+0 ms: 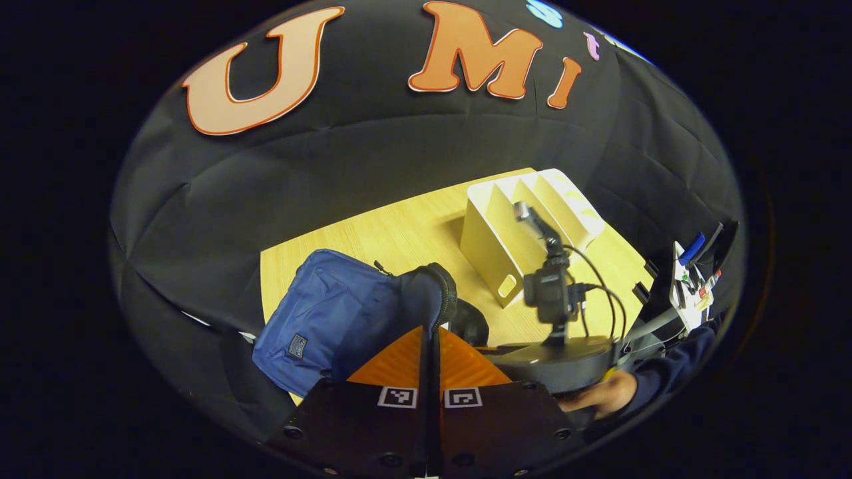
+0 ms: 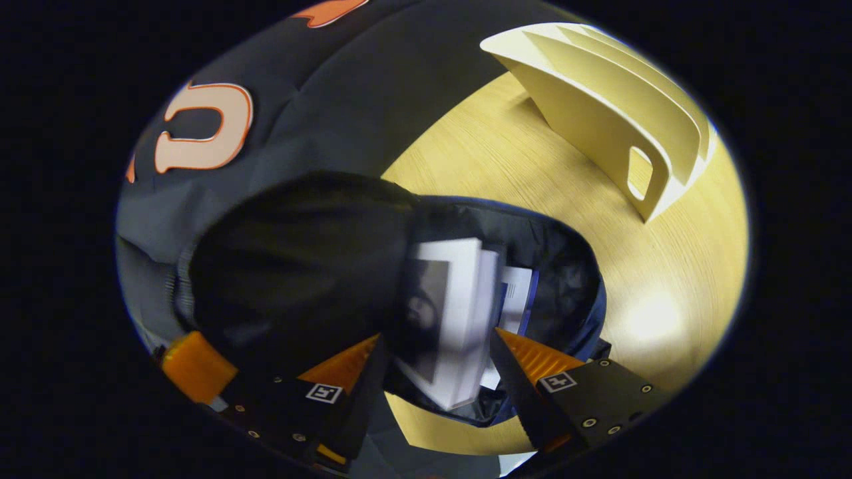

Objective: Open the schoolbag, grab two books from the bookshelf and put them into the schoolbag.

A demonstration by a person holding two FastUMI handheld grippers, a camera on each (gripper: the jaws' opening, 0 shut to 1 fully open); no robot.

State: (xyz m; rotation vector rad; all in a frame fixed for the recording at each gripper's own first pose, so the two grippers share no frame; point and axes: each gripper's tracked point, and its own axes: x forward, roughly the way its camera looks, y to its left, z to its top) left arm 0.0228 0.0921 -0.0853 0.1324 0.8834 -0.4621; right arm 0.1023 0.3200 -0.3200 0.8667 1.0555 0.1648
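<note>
Desk point(image 2: 532, 166): bears an empty bookshelf point(image 2: 599, 86) and the blue schoolbag point(image 1: 319, 313). Schoolbag: mouth open directly below the right gripper point(image 2: 436, 359). Books point(image 2: 452, 313): two, upright inside the bag, long axes running away from the gripper. Right gripper: spread wide, straddling the nearer book, apparently released. Left gripper point(image 1: 429, 332): closed on the bag's flap point(image 1: 426, 293), holding it back.

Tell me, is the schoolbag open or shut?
Open. In the right gripper view the schoolbag gapes at the top, its flap thrown back, and books stand inside it between the right gripper fingers.
</note>
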